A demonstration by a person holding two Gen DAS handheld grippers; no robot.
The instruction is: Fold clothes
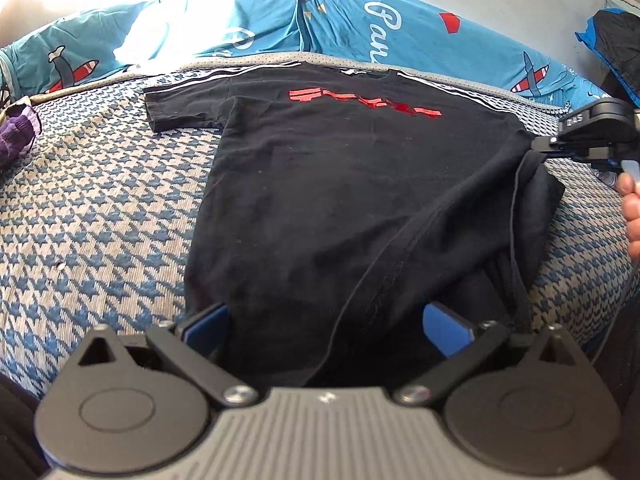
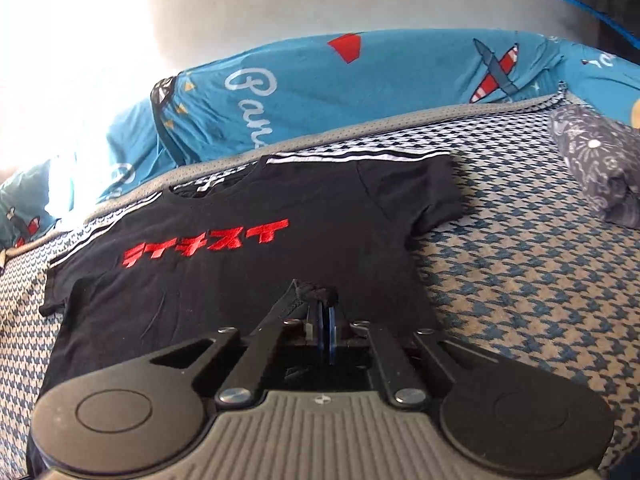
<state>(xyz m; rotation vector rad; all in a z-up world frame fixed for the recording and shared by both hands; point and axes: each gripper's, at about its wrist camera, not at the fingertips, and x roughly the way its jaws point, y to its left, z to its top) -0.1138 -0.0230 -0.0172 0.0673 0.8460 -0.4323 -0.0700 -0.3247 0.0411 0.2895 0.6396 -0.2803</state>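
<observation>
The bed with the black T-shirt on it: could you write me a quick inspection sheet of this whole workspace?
Surface: houndstooth bed cover, blue and beige.
Job's things: black T-shirt, red lettering up, one side pulled inward.
Clutter: purple garment at one edge; grey patterned bundle at the other.
Grippers: left gripper open over the hem; right gripper shut on a pinch of shirt.
Cables: nothing seen.
Surroundings: teal aeroplane-print pillows, pale wall behind.

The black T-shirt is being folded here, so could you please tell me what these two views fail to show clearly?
- Black T-shirt hem: left wrist view, hidden behind the left gripper.
- Fabric pinched by the right gripper: which part, right wrist view, bunched too tightly.
- Purple garment: left wrist view, cut off by the left edge.
- Window area: both views, overexposed.
</observation>
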